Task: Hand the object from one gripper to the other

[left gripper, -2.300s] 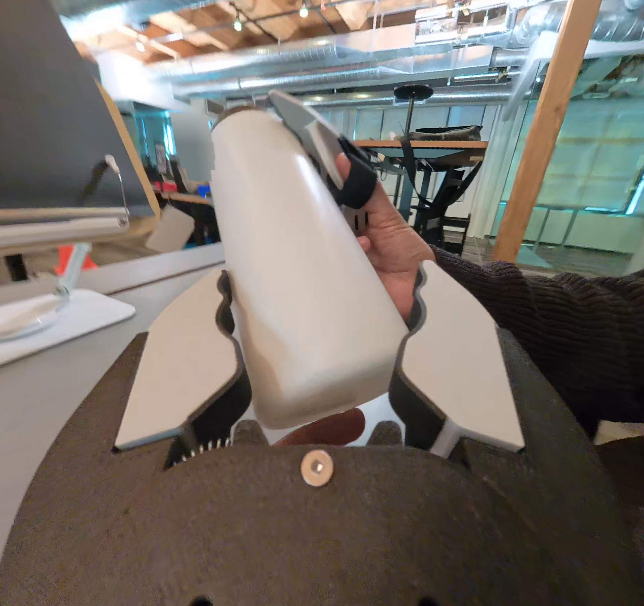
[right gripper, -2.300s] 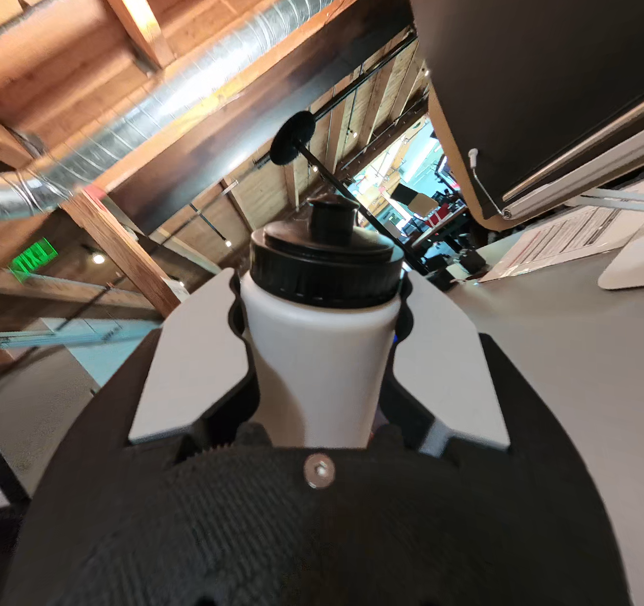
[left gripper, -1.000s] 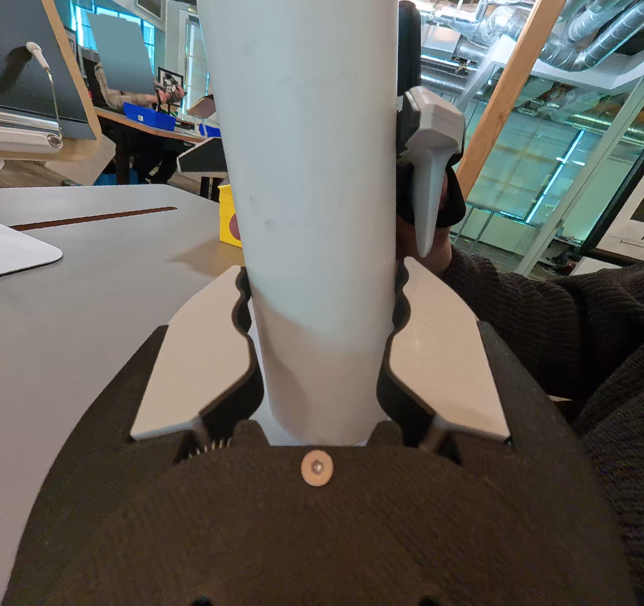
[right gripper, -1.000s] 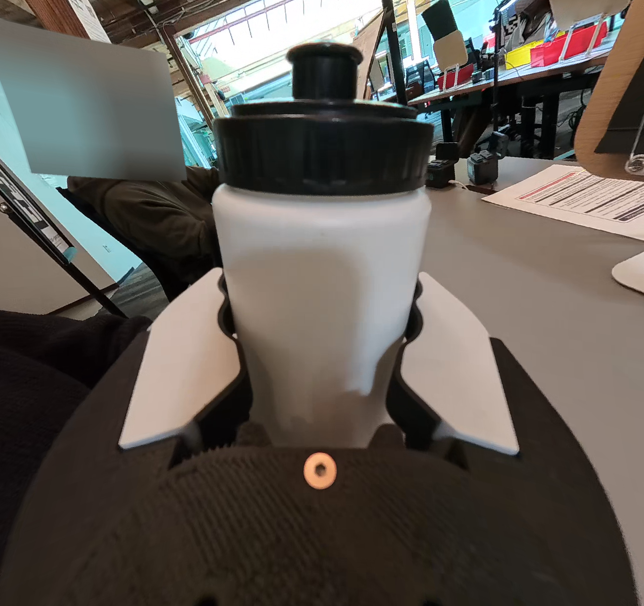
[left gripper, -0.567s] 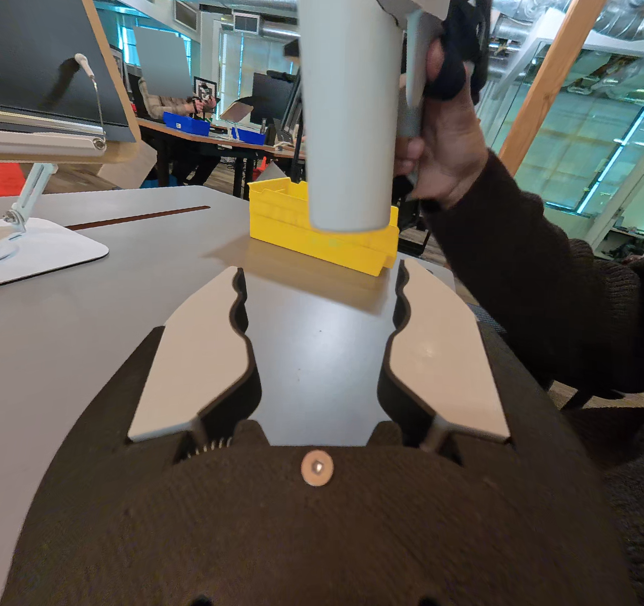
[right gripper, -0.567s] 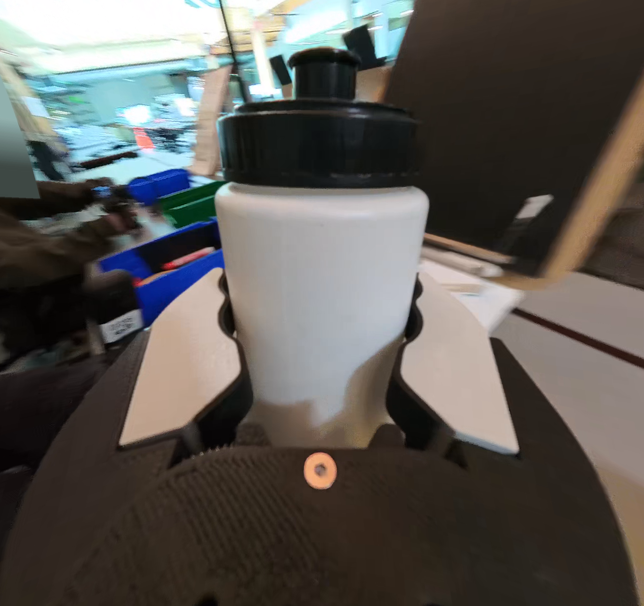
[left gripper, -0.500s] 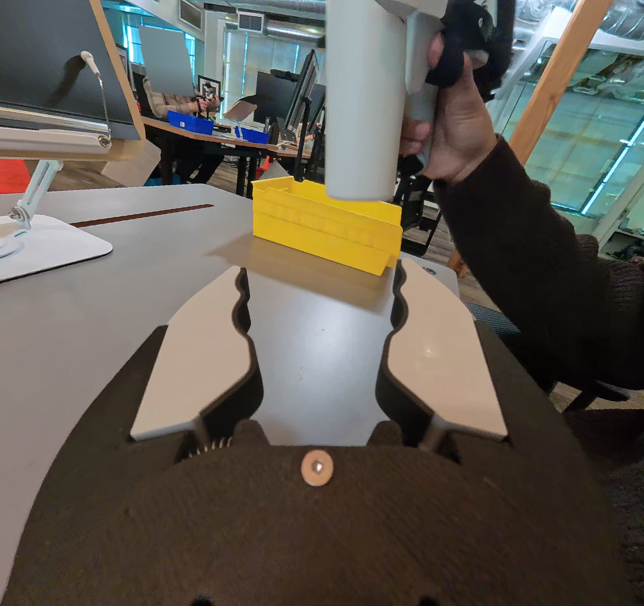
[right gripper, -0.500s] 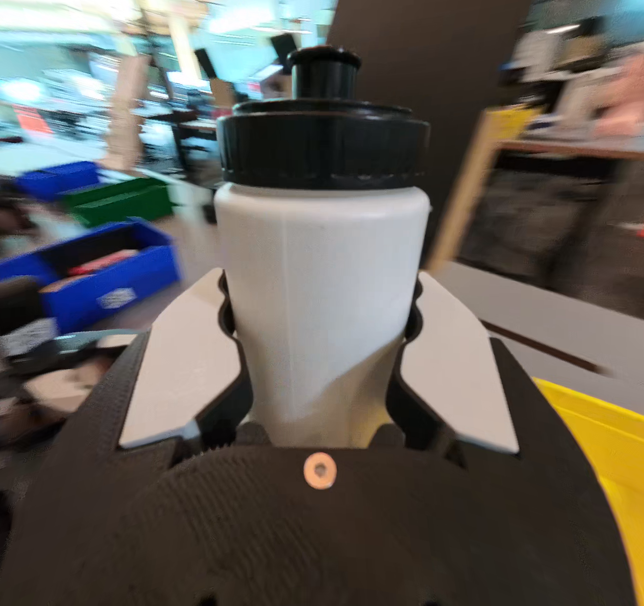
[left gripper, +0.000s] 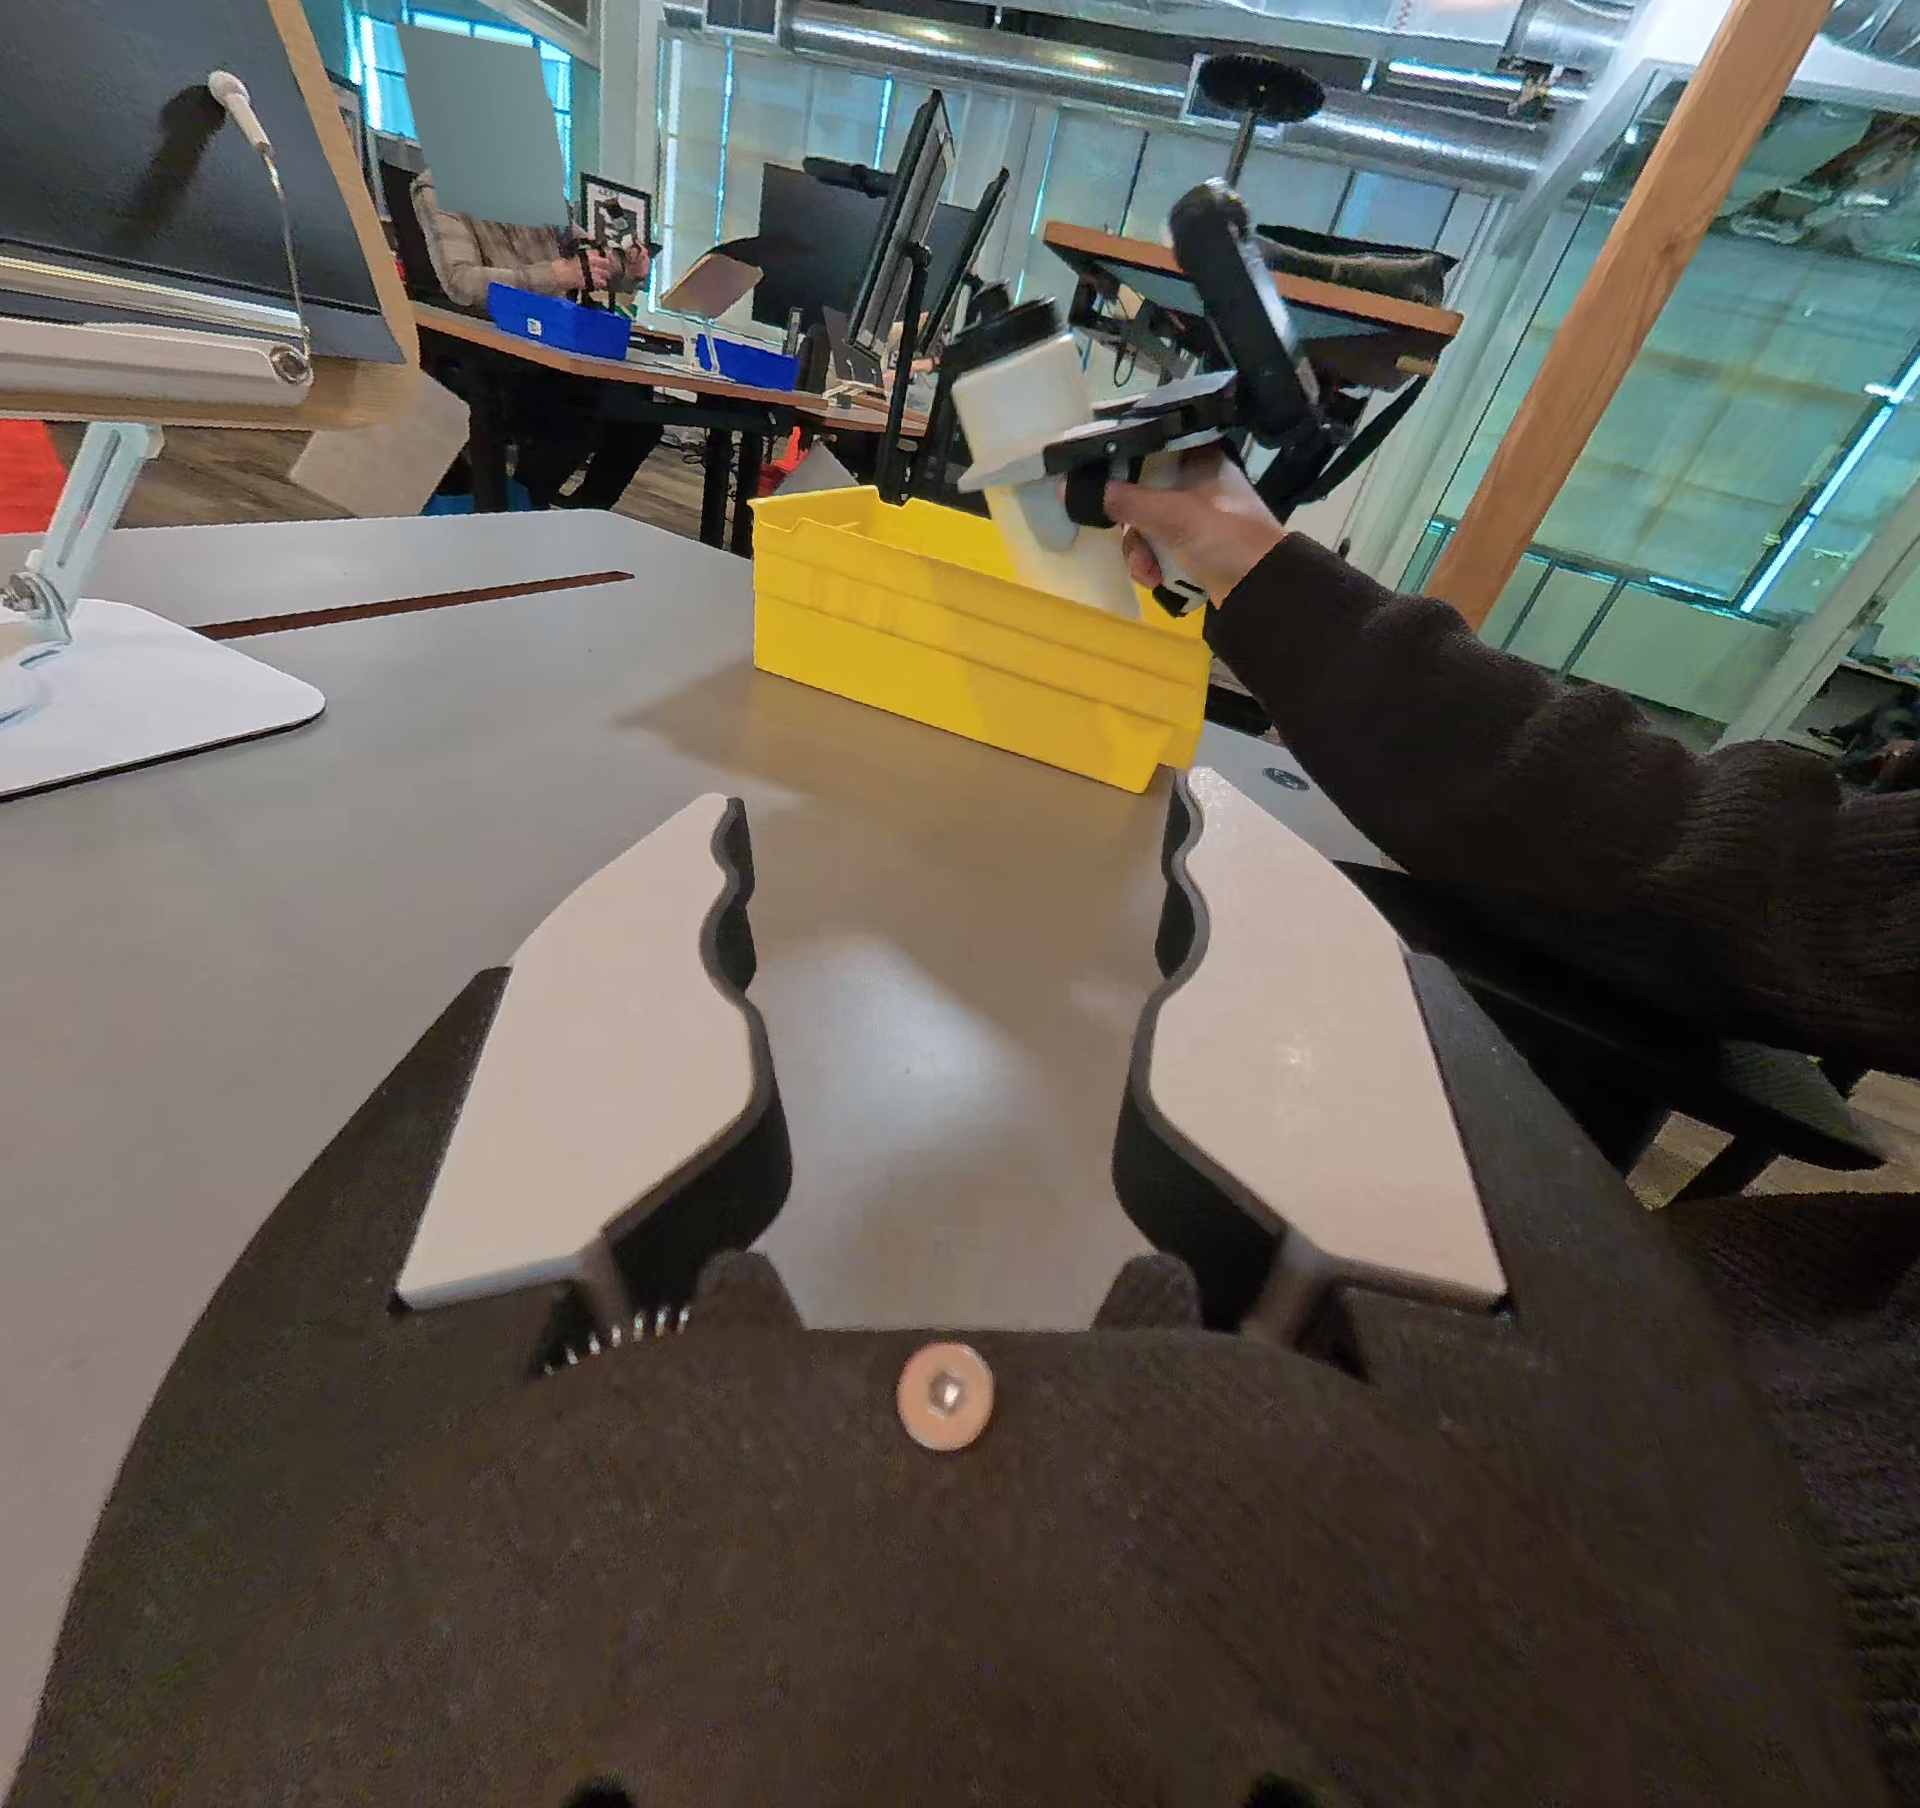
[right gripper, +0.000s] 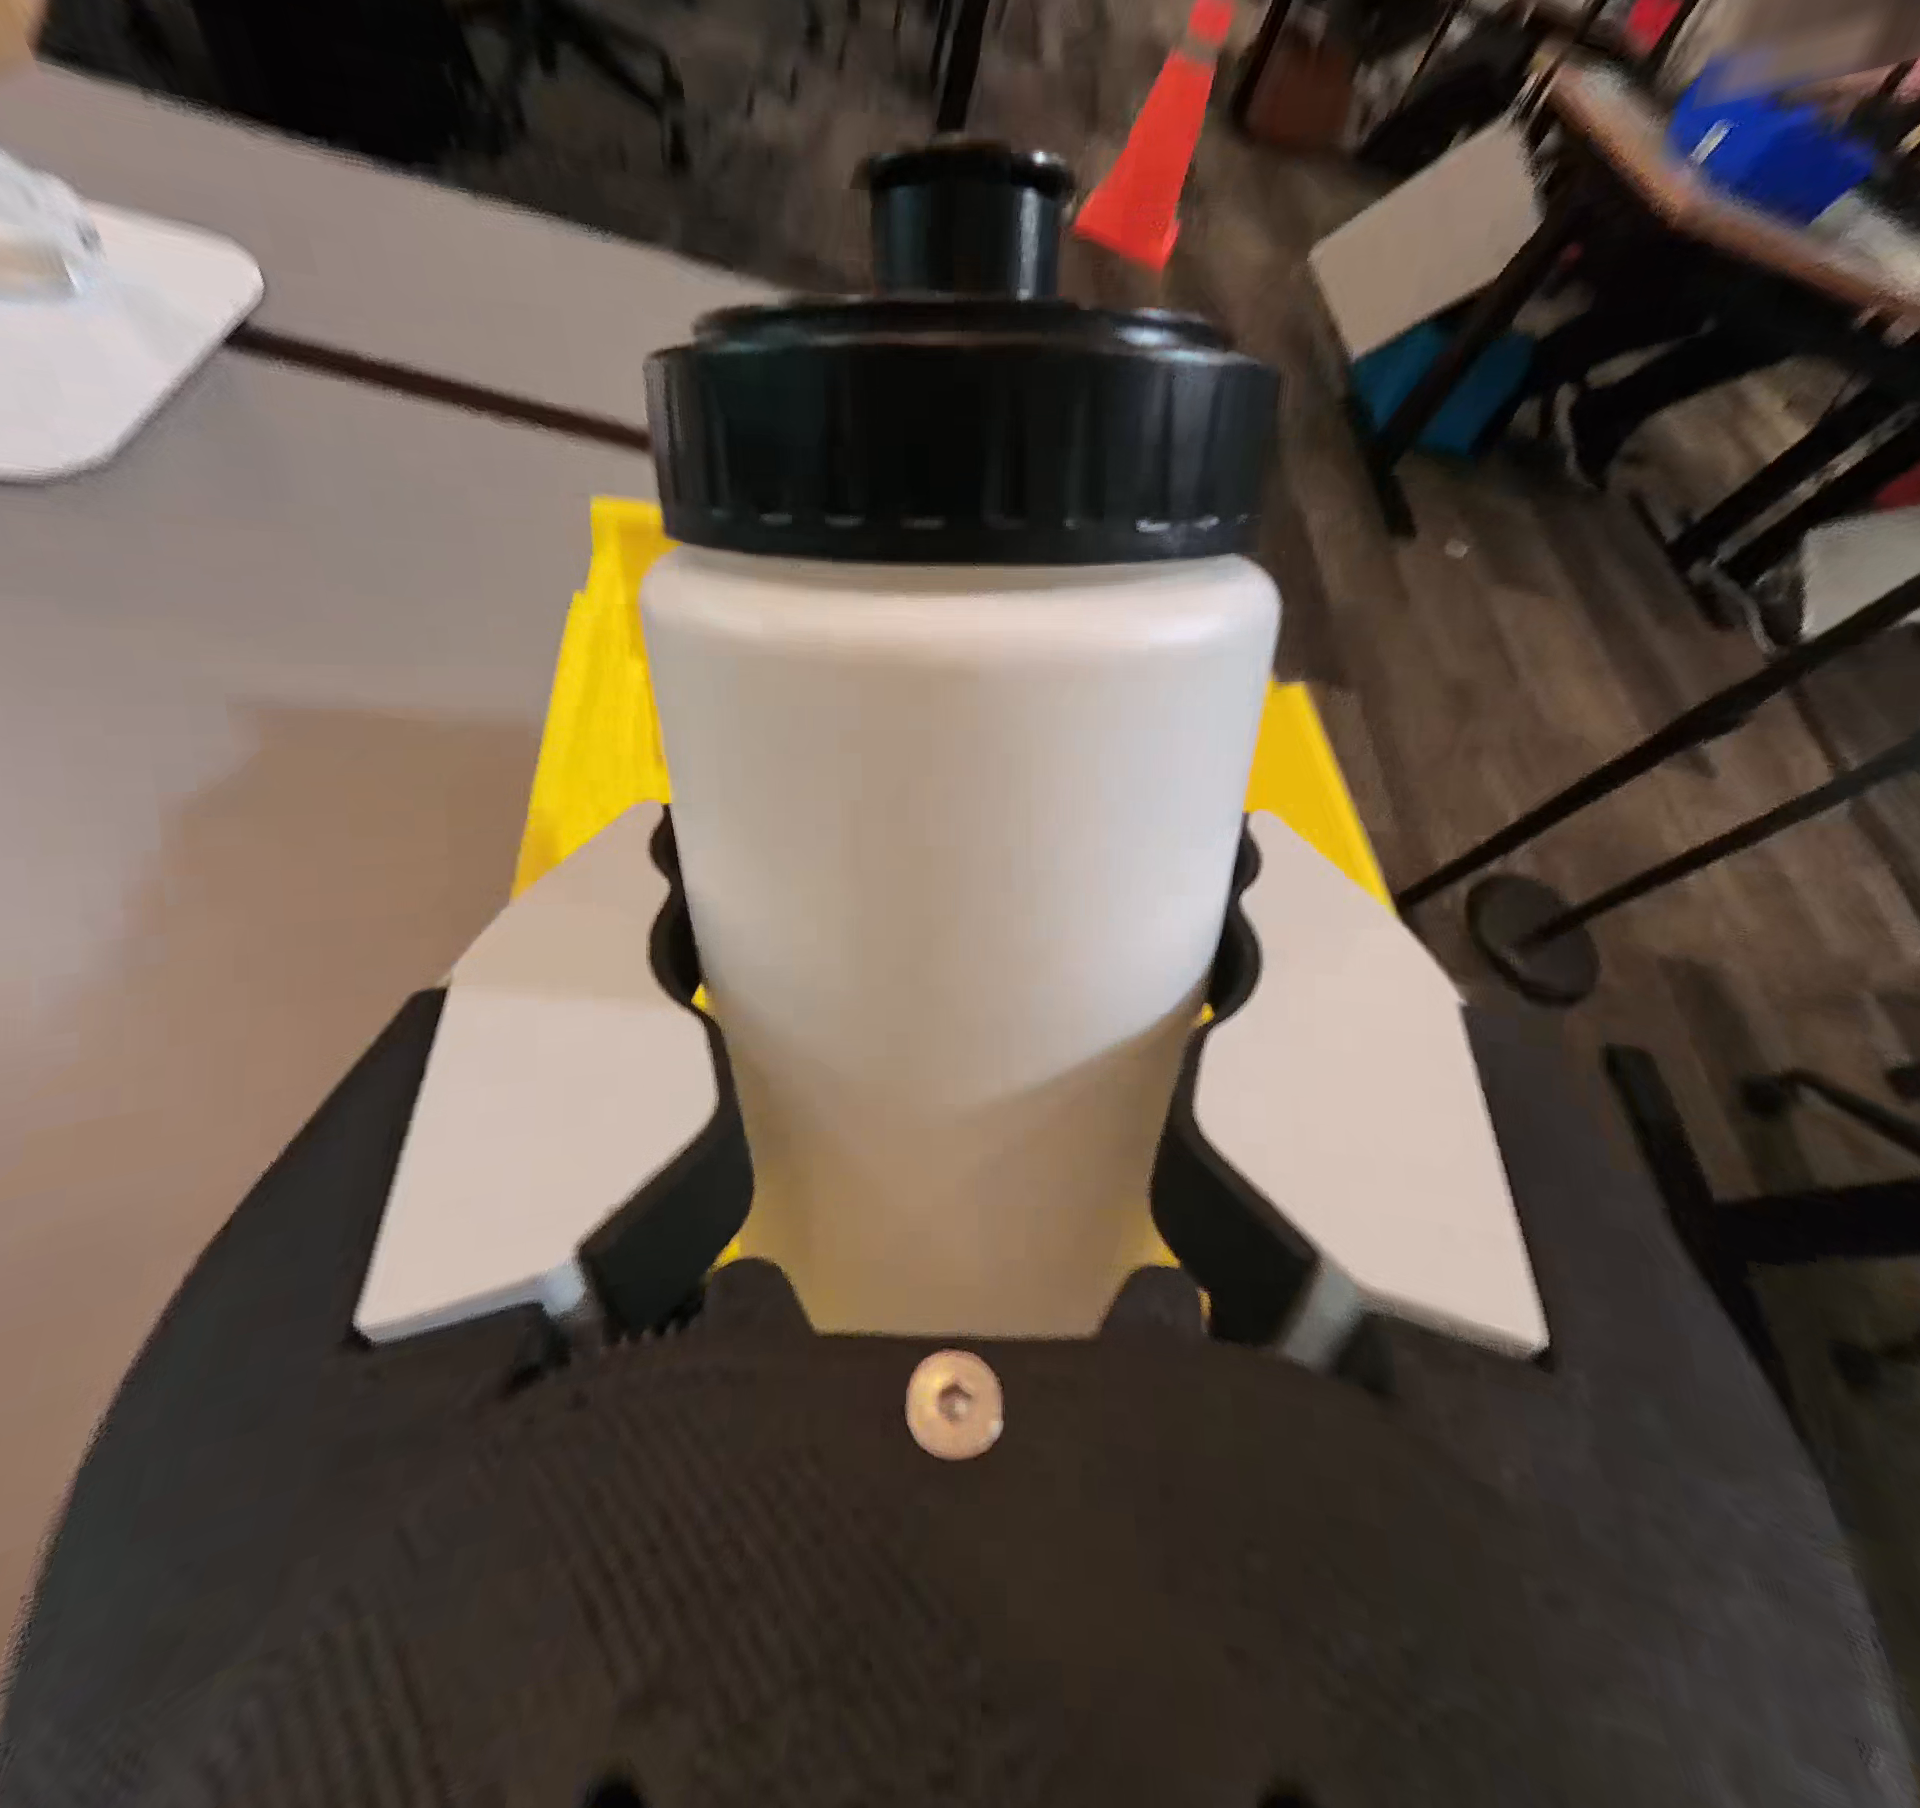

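A white bottle with a black cap sits clamped between my right gripper's two fingers, cap pointing away from the camera. In the left wrist view the same bottle shows farther off, tilted, held by the right gripper above the far end of a yellow bin. My left gripper is open and empty, low over the grey table, well short of the bin.
The yellow bin lies under the bottle in the right wrist view, at the table's edge. A white monitor base stands at the left. A dark sleeve reaches in from the right. Desks, blue bins and an orange cone stand beyond. The left gripper's tips are roughly 40 centimetres from the right gripper's.
My left gripper let go of the bottle and drew back, open. My right gripper carried the bottle away and now holds it over the yellow bin, tilted.
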